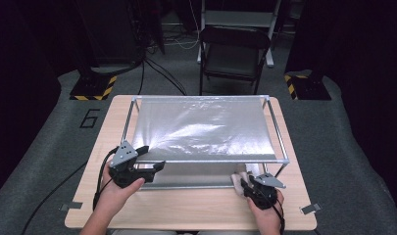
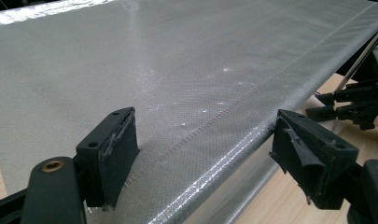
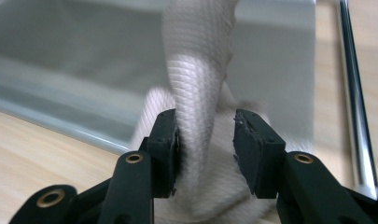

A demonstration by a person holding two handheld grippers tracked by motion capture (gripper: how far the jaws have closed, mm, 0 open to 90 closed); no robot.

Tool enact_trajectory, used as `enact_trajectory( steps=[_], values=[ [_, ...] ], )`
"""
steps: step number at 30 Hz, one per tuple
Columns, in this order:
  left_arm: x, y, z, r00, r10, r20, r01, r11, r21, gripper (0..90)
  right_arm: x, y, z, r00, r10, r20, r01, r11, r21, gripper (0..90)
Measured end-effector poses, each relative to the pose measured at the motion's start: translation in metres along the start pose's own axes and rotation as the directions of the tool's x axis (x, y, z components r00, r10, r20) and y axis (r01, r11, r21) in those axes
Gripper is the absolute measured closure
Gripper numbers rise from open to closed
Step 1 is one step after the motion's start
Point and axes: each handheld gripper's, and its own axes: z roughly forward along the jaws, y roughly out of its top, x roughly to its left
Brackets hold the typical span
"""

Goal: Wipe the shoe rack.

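A silvery mesh sheet is stretched over a low metal rack on the wooden table. My left gripper stands open at the rack's near left corner, its jaws wide either side of the sheet's front edge. In the left gripper view, the left gripper holds nothing. A white ribbed cloth lies at the rack's near right corner. My right gripper is open around a fold of that cloth; one pad touches it, while the other stands apart from it.
A lower silvery sheet lies under the rack's top. The rack's thin steel leg rises just right of the cloth. A black folding chair stands beyond the table. Bare wood runs along the table's front edge.
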Motion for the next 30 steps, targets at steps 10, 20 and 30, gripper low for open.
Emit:
enact_trajectory(
  steps=[10,20,30],
  values=[
    [-0.001,0.001,0.001,1.0,0.007,-0.003,-0.007,0.9999,0.007,22.3,0.006,0.003,-0.001,0.9982,-0.057,-0.019,0.057,0.998,-0.008,78.2],
    [-0.001,0.001,0.002,0.9999,0.003,-0.011,-0.003,1.0,0.003,22.3,-0.023,0.0,0.003,0.9838,-0.04,0.175,0.029,0.998,0.061,81.6],
    [-0.003,0.003,0.003,0.9997,0.021,-0.014,-0.021,0.9995,0.023,22.0,-0.011,0.0,0.011,0.9975,0.044,0.056,-0.047,0.997,0.063,81.3]
  ],
)
